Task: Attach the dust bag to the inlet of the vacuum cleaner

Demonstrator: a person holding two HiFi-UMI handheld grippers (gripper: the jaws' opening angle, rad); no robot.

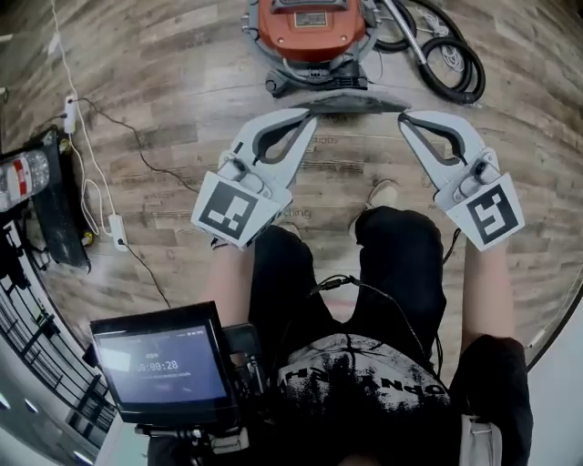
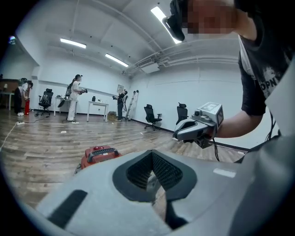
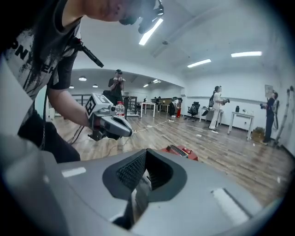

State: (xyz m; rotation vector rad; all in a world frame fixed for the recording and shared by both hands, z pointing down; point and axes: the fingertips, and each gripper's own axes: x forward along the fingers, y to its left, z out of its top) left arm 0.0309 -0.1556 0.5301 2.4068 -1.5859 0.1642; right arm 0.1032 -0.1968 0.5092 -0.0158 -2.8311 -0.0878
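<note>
Both ends of the dust bag [image 1: 355, 102] clamped by left gripper [image 1: 311, 115] and right gripper [image 1: 404, 116]; we judge it crosswise, just short of the vacuum cleaner [image 1: 310, 32], left end nearer.

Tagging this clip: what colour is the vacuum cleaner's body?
The vacuum cleaner is orange-red, clearest in the head view.

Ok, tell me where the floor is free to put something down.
Free: the floorboards between the vacuum cleaner and the white cable at left, and those right of the right gripper, below the hose. Crowded: the left edge, with power strip and a dark stand.
</note>
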